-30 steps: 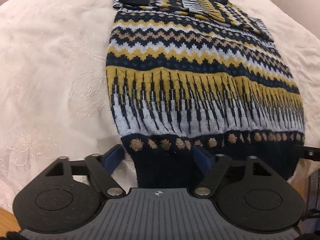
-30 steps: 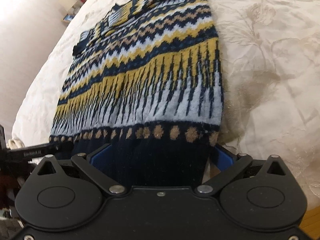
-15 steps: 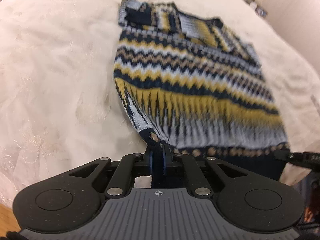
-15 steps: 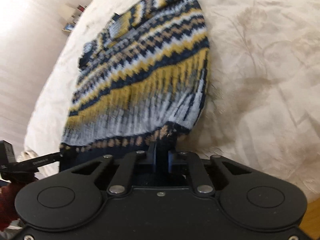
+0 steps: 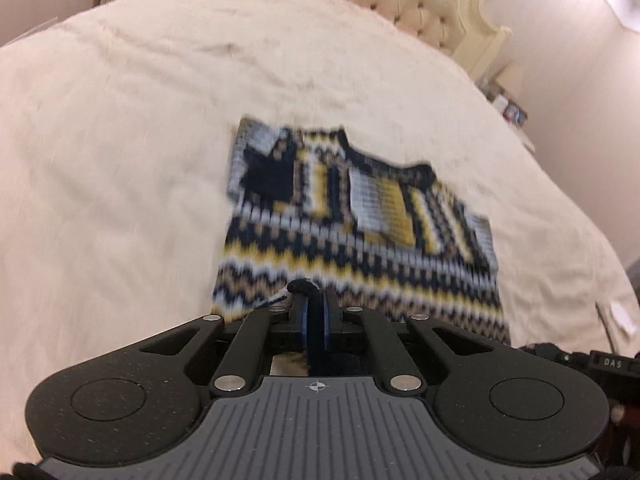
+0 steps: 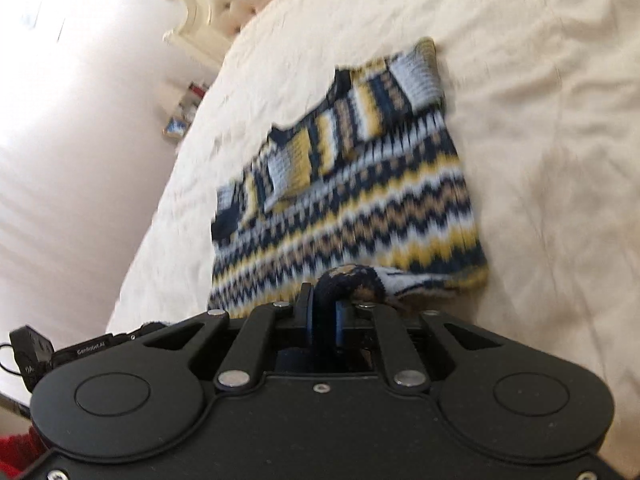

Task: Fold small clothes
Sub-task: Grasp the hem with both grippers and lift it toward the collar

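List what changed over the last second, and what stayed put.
Both grippers closed on the sweater's dark hem: the left gripper and the right gripper stood open around it, and now each pinches a bunch of it. They have lifted the hem and carried it toward the collar, so the lower half is folding over. The collar end and folded sleeves stayed flat on the cream bedspread.

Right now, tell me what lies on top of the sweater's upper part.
Both sleeves lie folded across the chest of the sweater, their dark cuffs showing. Beneath the sweater is the cream bedspread; whatever the sleeves cover of the chest cannot be seen.
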A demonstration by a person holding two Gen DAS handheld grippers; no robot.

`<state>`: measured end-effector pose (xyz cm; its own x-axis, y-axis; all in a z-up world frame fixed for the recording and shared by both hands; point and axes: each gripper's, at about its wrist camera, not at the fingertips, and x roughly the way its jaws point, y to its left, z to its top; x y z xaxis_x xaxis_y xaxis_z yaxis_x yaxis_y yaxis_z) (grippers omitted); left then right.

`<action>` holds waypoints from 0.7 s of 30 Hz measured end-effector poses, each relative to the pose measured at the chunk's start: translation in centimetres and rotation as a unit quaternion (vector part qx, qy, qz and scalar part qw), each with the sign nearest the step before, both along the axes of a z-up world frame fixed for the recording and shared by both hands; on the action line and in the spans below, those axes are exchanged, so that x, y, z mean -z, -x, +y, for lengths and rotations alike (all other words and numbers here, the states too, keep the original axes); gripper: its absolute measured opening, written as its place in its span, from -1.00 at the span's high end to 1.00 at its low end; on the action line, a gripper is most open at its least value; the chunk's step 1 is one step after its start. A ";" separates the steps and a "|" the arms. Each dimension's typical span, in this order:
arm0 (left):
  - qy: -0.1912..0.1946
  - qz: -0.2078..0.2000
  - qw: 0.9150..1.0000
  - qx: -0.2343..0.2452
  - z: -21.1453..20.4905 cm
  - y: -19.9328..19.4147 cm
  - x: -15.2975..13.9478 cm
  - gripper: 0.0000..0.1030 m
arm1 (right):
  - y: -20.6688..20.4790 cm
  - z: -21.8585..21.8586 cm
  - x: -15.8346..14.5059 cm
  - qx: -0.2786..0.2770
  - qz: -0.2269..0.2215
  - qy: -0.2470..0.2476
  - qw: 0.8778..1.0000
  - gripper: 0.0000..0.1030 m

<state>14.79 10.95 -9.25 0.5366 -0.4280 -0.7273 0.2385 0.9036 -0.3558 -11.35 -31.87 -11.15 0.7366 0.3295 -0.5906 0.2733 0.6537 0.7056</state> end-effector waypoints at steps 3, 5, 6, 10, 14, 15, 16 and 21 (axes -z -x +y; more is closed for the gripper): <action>0.007 -0.012 1.000 -0.001 -0.4 -2.2 -0.6 0.88 | -1.7 -0.8 -0.4 0.011 -0.011 -0.003 1.000 0.66; 0.011 -0.020 1.000 0.000 -0.6 -3.6 -0.9 0.88 | -3.2 -1.2 -0.7 0.016 -0.015 0.000 1.000 0.66; 0.013 -0.023 1.000 0.001 -0.8 -4.2 -1.1 0.88 | -3.8 -1.3 -0.9 0.017 -0.018 0.002 1.000 0.66; 0.020 -0.034 0.999 0.005 -1.3 -6.9 -1.5 0.88 | -6.5 -2.0 -2.0 0.026 -0.032 0.011 0.999 0.66; 0.029 -0.039 0.999 0.008 -1.7 -9.9 -1.9 0.88 | -9.3 -2.8 -3.0 0.037 -0.042 0.019 0.998 0.66; 0.032 -0.040 0.999 0.011 -1.8 -10.7 -1.9 0.88 | -9.9 -3.0 -3.1 0.041 -0.043 0.022 0.998 0.66; 0.033 -0.041 0.999 0.011 -2.0 -11.4 -1.9 0.88 | -10.6 -3.2 -3.3 0.045 -0.044 0.025 0.998 0.66; 0.022 -0.046 0.999 0.012 -3.5 -14.6 -1.4 0.88 | -14.0 -4.4 -2.9 0.062 -0.036 0.024 0.997 0.66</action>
